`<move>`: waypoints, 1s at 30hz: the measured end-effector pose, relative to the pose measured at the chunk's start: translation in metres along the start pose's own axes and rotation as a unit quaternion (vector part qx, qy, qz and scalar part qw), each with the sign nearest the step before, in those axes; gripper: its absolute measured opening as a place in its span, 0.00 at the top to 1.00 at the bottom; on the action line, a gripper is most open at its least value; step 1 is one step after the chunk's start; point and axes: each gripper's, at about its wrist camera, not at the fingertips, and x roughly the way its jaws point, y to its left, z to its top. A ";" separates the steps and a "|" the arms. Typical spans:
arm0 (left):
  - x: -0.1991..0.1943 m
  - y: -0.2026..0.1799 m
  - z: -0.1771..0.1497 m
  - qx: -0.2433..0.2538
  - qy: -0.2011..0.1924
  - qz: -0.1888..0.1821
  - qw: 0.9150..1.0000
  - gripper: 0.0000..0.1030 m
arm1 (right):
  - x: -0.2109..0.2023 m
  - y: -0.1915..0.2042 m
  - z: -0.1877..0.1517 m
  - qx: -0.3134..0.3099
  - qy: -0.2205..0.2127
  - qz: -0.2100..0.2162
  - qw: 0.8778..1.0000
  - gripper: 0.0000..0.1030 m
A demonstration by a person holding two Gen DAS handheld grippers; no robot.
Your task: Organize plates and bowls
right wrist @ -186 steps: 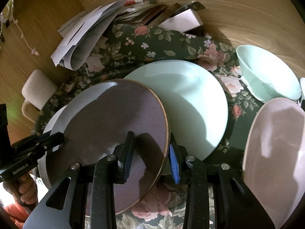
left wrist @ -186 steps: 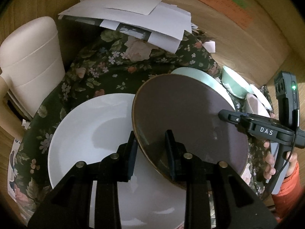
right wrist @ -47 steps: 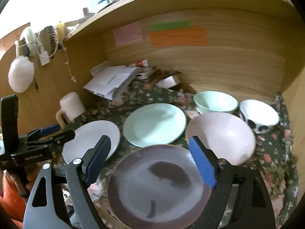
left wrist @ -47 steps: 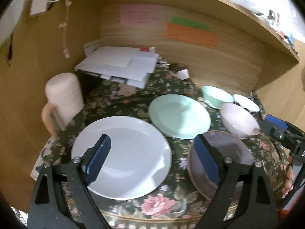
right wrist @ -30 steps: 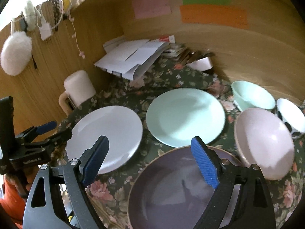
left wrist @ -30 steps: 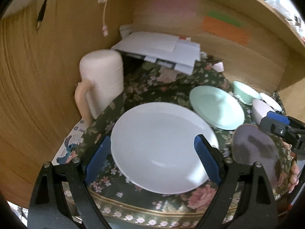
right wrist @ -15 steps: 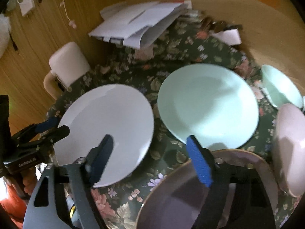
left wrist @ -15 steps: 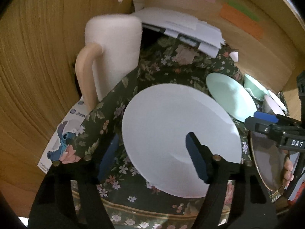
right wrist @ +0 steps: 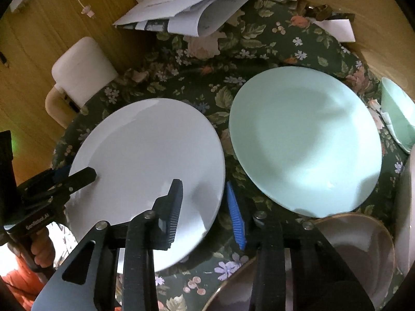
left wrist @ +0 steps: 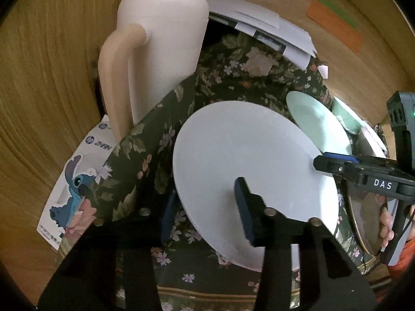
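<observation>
Both tongs closing astride white plate (right wrist: 145, 160) rim, left tongs (left wrist: 205, 207) at 8 o'clock, right tongs (right wrist: 205, 204) at 4, pads not yet pressing; uneven bite could tip it onto mint plate (right wrist: 303, 142).

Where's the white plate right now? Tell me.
The white plate lies on the floral cloth, left of the mint plate in the right wrist view, its rim between both closing grippers' jaws.

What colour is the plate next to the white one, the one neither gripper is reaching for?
Pale mint green plate, plain with no pattern; the right wrist view shows it best.
</observation>
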 end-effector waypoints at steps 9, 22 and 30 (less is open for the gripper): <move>0.003 0.003 0.000 0.000 0.006 -0.005 1.000 0.64 | 0.017 0.003 0.005 -0.003 0.011 0.001 1.000 0.71; 0.003 -0.002 0.003 0.012 0.008 -0.006 1.000 0.64 | 0.008 0.001 0.001 0.003 0.002 -0.004 1.000 0.71; -0.006 -0.014 0.005 0.030 -0.004 -0.012 0.999 0.64 | -0.011 -0.005 -0.006 0.009 -0.022 -0.006 1.000 0.71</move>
